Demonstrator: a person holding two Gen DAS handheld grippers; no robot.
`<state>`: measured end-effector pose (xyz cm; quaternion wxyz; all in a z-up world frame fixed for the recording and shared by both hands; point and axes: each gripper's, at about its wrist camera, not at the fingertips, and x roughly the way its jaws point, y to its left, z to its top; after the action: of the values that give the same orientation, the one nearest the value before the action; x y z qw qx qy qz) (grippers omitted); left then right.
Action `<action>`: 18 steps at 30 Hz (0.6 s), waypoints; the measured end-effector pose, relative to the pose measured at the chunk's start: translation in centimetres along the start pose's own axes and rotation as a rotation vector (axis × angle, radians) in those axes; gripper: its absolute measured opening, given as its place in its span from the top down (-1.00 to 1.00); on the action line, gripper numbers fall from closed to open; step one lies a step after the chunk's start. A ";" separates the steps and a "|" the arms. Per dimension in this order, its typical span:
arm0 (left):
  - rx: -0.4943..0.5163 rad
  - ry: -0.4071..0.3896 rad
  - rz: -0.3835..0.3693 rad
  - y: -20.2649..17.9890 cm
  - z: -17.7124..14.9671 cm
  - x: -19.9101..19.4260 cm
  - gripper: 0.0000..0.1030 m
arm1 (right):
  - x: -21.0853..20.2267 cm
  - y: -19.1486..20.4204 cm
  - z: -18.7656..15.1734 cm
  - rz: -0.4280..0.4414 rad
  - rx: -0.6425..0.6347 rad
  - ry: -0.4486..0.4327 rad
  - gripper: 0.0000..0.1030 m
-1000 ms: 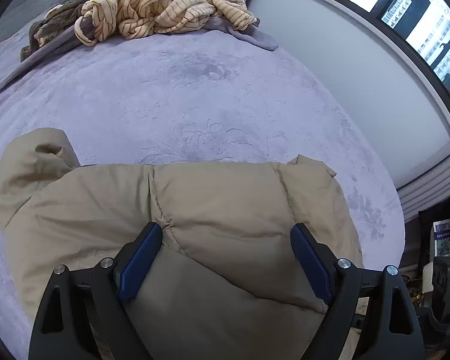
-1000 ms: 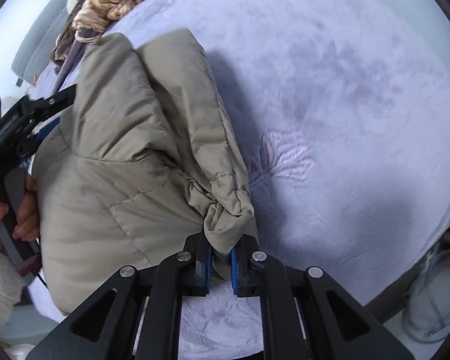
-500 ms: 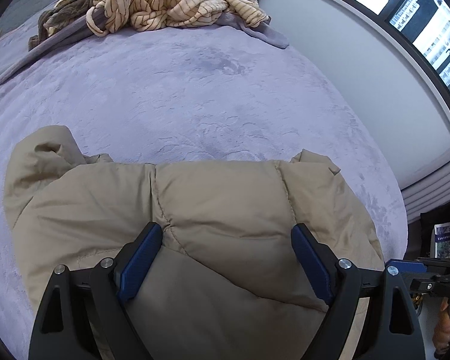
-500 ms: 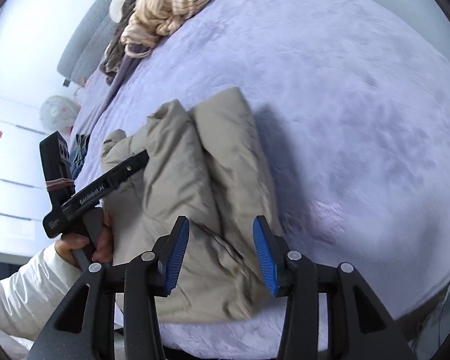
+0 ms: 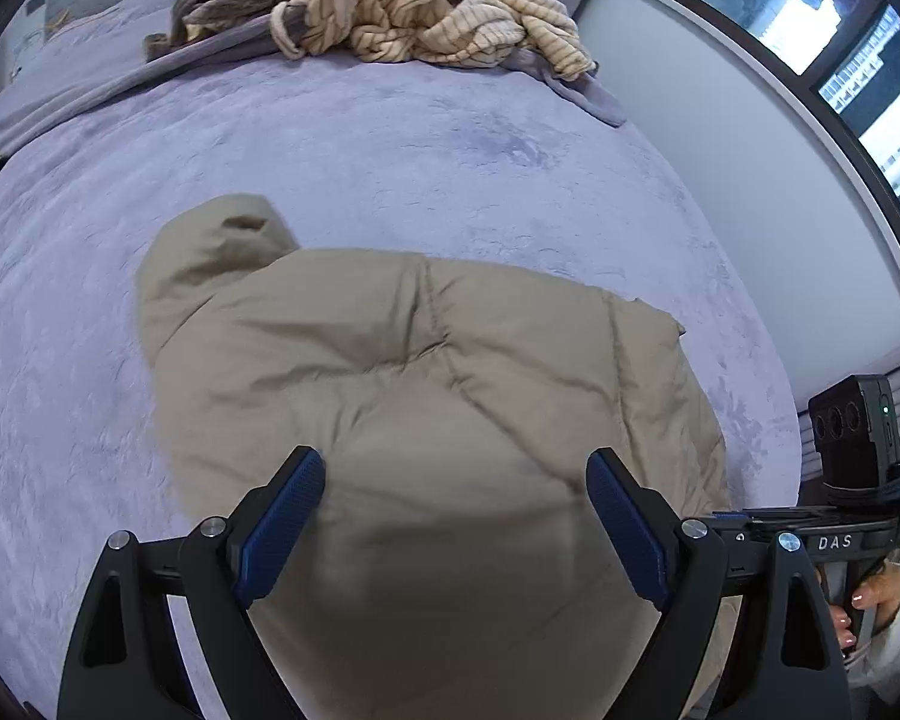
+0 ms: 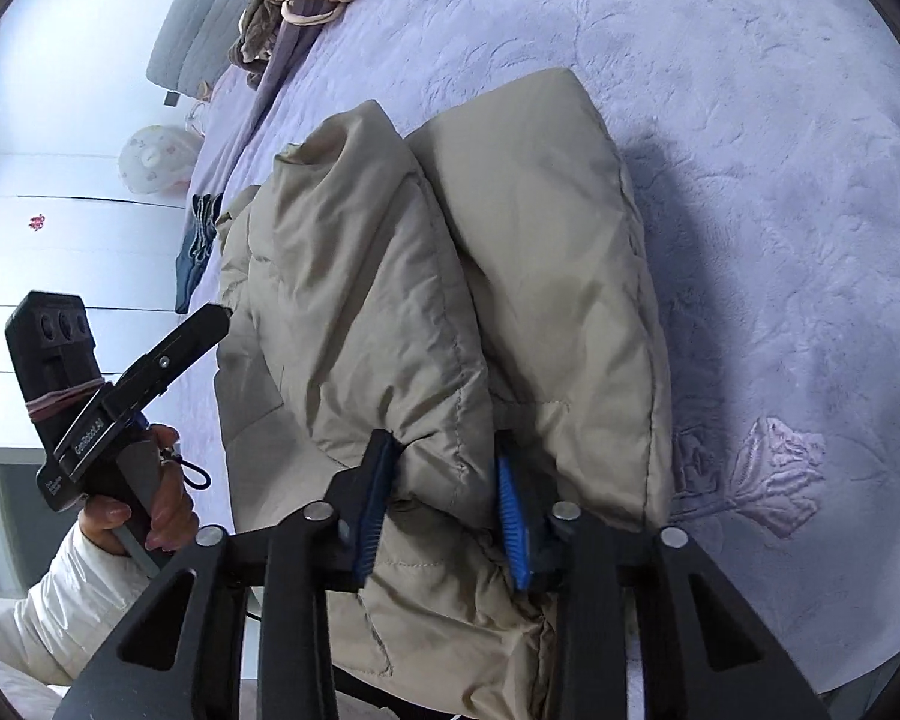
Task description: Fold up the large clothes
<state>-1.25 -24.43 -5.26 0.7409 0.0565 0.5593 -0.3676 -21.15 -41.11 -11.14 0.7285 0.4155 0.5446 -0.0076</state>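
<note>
The right gripper (image 6: 444,495), which had let go, now straddles a near fold of the jacket (image 5: 426,420) on the bed (image 5: 390,168); the left gripper (image 5: 456,516) stays spread above it, likely ready for another fold.

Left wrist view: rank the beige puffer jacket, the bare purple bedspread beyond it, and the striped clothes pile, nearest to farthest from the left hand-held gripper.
1. Beige puffer jacket: directly under and between the fingers of the left hand-held gripper.
2. Purple bedspread: bare stretch beyond the jacket, mid-frame.
3. Striped clothes pile: at the bed's far end, top of the view.
</note>
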 end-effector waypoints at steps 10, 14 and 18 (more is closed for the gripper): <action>-0.312 0.110 -0.075 6.6 -8.7 -0.4 -1.00 | 1.9 0.7 -1.2 -0.009 -0.026 0.045 0.39; -0.306 0.108 -0.089 6.5 -10.4 0.3 -1.00 | 2.8 1.3 -1.4 -0.059 -0.048 0.031 0.40; -0.283 0.108 -0.081 6.4 -10.1 0.6 -1.00 | 2.9 2.2 -1.1 -0.107 -0.022 -0.002 0.43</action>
<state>-5.28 -15.10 -11.60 0.6948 -0.0512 0.6464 -0.3113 -19.85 -37.74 -12.19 0.7320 0.3778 0.5655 -0.0412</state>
